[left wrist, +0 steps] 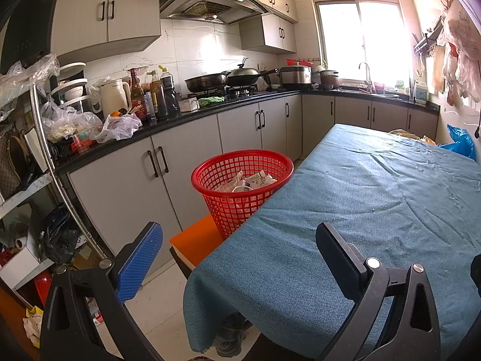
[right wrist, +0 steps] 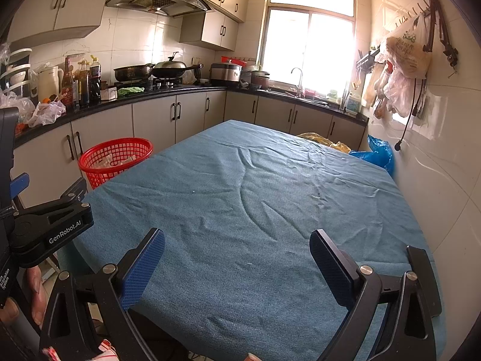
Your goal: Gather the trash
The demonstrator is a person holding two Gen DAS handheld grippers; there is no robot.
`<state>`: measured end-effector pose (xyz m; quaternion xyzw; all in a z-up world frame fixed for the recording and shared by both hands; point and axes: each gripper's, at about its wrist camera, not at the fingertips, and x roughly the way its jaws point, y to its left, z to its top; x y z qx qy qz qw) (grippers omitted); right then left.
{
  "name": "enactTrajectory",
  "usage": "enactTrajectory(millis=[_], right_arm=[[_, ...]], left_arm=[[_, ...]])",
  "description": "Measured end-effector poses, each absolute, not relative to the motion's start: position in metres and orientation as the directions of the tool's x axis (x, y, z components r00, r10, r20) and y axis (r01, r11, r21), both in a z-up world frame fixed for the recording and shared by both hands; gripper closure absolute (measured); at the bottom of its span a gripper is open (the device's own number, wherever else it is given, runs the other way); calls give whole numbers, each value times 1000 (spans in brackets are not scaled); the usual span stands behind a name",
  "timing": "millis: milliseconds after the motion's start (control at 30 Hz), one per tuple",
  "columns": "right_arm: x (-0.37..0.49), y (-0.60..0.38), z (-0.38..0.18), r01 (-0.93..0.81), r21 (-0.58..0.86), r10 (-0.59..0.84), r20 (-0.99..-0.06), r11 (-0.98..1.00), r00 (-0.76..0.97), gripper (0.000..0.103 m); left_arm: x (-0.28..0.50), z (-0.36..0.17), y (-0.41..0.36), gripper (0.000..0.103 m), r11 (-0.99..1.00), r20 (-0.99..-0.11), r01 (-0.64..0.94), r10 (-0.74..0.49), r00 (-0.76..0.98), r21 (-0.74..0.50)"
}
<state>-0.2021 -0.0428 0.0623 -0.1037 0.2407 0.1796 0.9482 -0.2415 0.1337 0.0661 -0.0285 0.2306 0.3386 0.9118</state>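
While both grippers hang over the near edge of the table (right wrist: 255,186), each stands wide apart and empty: the left gripper (left wrist: 239,255) and the right gripper (right wrist: 237,258) touch nothing. The blue cloth (left wrist: 375,198) lies bare and wrinkled. Ahead and left of both, the red basket (left wrist: 242,180) sits on an orange stool (left wrist: 197,239) against the table's side, paper trash (left wrist: 249,182) inside. A cluttered counter (left wrist: 168,120) runs behind it.

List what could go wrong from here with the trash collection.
The red basket stands on an orange stool beside the table; a knock from either open claw might tip it and spill the paper trash inside. The blue tablecloth hangs over the table's edge and could snag the left claw.
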Motion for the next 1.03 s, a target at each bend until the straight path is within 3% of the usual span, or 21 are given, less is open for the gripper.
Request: enactTrajectory(millis=[833, 1033], right_arm=[[-195, -49, 54, -390, -88, 296, -505, 917, 811, 4], [-126, -100, 45, -238, 23, 206, -591, 971, 780, 4]], left_arm=[[-238, 68, 131, 2, 773, -436, -624, 604, 667, 115], [-193, 72, 109, 2, 884, -511, -457, 438, 740, 96]])
